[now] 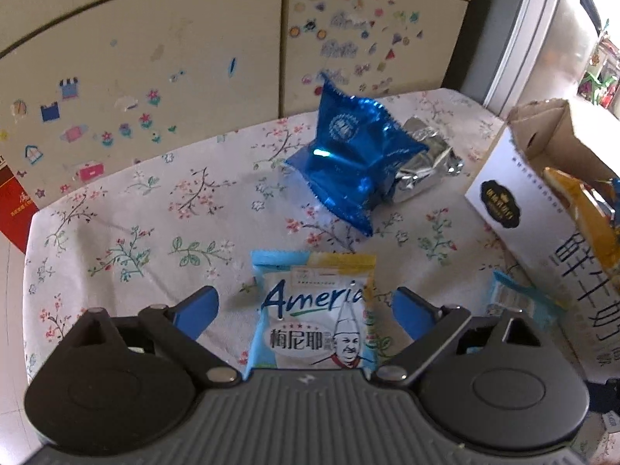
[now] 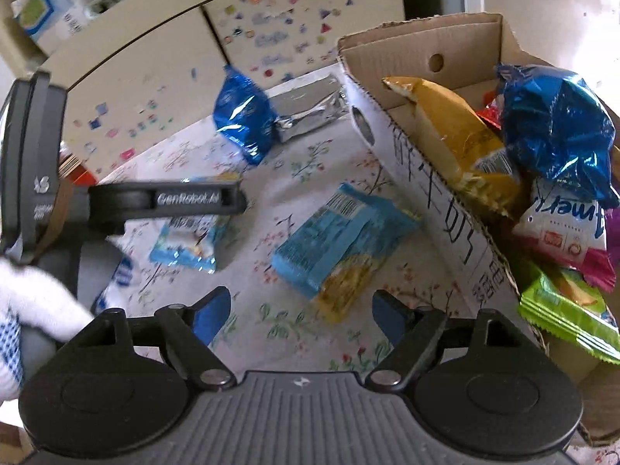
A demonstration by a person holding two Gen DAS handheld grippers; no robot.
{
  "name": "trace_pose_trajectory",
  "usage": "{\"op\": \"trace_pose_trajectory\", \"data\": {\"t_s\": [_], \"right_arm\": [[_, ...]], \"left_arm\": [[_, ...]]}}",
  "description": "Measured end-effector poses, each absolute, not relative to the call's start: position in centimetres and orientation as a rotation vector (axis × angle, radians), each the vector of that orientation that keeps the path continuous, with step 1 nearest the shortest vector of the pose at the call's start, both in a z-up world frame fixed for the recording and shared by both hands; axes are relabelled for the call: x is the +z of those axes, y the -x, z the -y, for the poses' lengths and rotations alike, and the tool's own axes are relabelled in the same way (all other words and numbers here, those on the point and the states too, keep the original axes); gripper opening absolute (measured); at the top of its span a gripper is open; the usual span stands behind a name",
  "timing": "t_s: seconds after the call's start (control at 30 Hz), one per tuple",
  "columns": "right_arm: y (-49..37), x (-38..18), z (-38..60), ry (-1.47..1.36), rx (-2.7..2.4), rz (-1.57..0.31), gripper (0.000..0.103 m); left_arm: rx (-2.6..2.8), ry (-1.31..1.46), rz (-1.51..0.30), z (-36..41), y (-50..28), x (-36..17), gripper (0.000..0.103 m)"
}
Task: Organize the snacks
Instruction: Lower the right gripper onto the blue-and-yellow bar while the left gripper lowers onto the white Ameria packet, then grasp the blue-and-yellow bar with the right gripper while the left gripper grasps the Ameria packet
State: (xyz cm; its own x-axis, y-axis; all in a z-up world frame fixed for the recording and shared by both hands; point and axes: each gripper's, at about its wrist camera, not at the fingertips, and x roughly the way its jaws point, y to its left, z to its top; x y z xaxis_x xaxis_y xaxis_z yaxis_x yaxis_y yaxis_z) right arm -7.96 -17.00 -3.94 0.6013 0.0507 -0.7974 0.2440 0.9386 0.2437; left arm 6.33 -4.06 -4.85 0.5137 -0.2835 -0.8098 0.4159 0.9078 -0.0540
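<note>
My left gripper (image 1: 306, 306) is open, its blue fingers on either side of a light-blue "Ameria" snack packet (image 1: 314, 310) lying on the floral tablecloth (image 1: 135, 232). Beyond it lie a shiny blue bag (image 1: 348, 162) and a silver packet (image 1: 422, 162). My right gripper (image 2: 302, 310) is open and empty, just above a blue-and-yellow wafer packet (image 2: 341, 248). The cardboard box (image 2: 430, 178) at the right holds several snacks, among them a yellow bag (image 2: 453, 135) and a blue foil bag (image 2: 558, 128). The left gripper's body (image 2: 166, 201) shows at the left over the Ameria packet (image 2: 186, 244).
The box (image 1: 523, 209) stands at the table's right side in the left wrist view. A cream cabinet with stickers (image 1: 193, 58) runs behind the table. A red box (image 1: 15, 201) stands beyond the table's left edge. A gloved hand (image 2: 23, 310) shows at the lower left.
</note>
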Motion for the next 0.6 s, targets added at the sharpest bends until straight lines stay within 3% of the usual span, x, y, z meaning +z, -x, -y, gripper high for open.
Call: {"op": "trace_pose_trajectory", "data": {"t_s": [0.33, 0.6], "right_arm": [[5.2, -5.1, 16.2, -0.319, -0.200, -0.862, 0.090], [4.1, -5.6, 15.8, -0.239, -0.240, -0.825, 0.090]], "left_arm": [[-0.378, -0.143, -0.929, 2.5, -6.4, -4.6, 0.070], [-0.339, -0.124, -0.944, 0.2, -6.2, -4.4, 0.065]]}}
